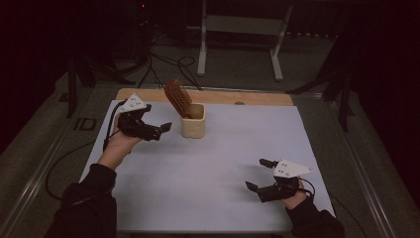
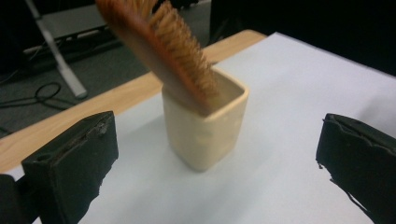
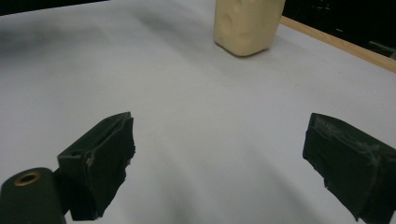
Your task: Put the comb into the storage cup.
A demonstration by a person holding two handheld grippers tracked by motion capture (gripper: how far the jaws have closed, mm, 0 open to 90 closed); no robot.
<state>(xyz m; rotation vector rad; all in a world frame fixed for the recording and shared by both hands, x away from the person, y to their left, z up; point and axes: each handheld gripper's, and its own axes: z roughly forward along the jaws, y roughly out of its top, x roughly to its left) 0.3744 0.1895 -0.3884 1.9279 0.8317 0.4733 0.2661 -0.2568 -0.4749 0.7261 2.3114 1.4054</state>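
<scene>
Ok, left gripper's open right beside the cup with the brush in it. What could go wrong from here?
1. The brush leans out of the cup toward the left gripper; bumping its head could tip the cup.
2. The cup stands free on the white mat, so a one-sided jaw touch may slide it.
3. The right gripper sits open far away, unable to steady anything.

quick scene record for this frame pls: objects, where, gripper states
surface: white table top with a wooden strip at its far edge
cup: cream square cup, upright, far centre
brush: wooden hairbrush standing in the cup, leaning left, bristles up
left gripper: open, just left of the cup, apart from it
right gripper: open, near right, holding nothing
</scene>
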